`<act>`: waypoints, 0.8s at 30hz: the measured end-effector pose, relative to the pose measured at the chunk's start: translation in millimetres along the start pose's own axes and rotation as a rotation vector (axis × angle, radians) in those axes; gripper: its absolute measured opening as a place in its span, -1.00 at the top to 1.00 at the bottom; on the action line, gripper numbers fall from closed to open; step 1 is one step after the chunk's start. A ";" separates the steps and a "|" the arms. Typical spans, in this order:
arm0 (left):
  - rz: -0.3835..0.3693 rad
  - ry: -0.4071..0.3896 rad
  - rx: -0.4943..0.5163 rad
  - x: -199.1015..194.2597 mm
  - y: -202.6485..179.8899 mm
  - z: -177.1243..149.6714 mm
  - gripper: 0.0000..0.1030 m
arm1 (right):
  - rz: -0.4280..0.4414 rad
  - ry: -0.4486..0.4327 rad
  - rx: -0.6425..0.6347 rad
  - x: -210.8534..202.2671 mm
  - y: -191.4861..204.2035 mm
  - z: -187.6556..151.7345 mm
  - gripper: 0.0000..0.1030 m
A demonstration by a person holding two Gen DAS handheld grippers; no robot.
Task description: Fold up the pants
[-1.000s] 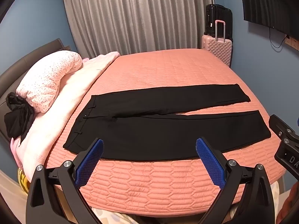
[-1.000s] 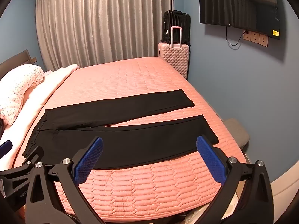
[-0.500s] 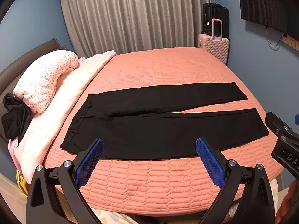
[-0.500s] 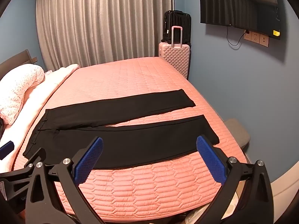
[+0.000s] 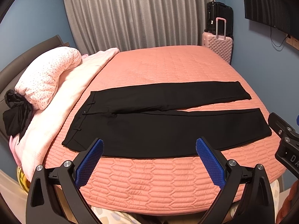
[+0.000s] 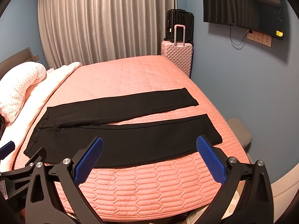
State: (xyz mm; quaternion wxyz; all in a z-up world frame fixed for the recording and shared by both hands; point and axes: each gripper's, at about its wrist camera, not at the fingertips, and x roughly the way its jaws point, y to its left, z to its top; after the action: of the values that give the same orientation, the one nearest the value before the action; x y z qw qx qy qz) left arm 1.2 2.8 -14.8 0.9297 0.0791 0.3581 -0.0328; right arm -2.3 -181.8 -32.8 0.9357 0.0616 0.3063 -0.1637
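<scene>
Black pants (image 5: pixel 158 123) lie flat and spread on the pink quilted bed (image 5: pixel 168 65), waistband at the left, both legs running right with a narrow gap between them. They also show in the right wrist view (image 6: pixel 130 136). My left gripper (image 5: pixel 149 158) is open and empty, held above the bed's near edge just short of the near leg. My right gripper (image 6: pixel 149 158) is open and empty, also at the near edge, toward the leg cuffs. Part of the right gripper's body (image 5: pixel 284 141) shows at the right of the left wrist view.
A rolled pink dotted duvet (image 5: pixel 46 76) and a pale blanket (image 5: pixel 71 93) lie at the bed's left, with a black garment (image 5: pixel 15 115) beside them. A pink suitcase (image 6: pixel 177 56) and a black one stand behind the bed. A TV (image 6: pixel 241 5) hangs on the right wall.
Both views have shifted slightly; the left gripper has drifted a little to the left and back. The pants have not moved and both grippers stay open.
</scene>
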 end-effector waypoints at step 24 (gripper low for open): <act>0.027 0.015 -0.012 5.2 9.3 2.7 -0.90 | 0.007 0.007 -0.004 1.1 7.5 -0.2 -0.91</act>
State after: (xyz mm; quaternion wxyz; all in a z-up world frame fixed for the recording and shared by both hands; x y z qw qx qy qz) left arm 7.9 11.5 -15.2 0.9279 0.0787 0.3640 -0.0175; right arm 1.0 -175.0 -33.6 0.9354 0.0612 0.3095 -0.1595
